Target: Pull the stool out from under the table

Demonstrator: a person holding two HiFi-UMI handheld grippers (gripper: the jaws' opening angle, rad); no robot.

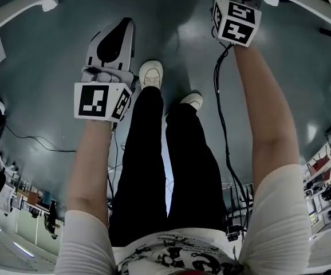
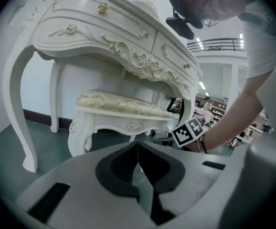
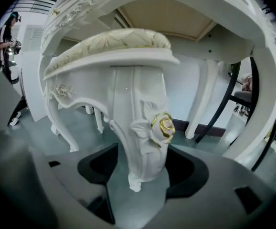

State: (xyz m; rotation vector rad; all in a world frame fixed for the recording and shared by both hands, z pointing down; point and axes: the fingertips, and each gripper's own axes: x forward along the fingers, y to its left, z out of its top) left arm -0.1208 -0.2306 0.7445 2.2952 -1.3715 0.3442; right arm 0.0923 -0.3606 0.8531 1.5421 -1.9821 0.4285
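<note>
Stool (image 2: 123,106) count: one, tucked under the single tabletop (image 2: 95,27). Right gripper (image 3: 143,168) has two fingers (image 3: 97,165) spread around one stool leg (image 3: 138,123). Left gripper (image 2: 138,161) has its two pressed together.

White carved stool (image 2: 123,114), cream padded seat with gold scrollwork, upright on the grey-green floor (image 2: 4,144) — tucked beneath the ornate white table (image 2: 104,37), curved stool leg (image 3: 140,128) bearing a gilded rose (image 3: 164,126)
</note>
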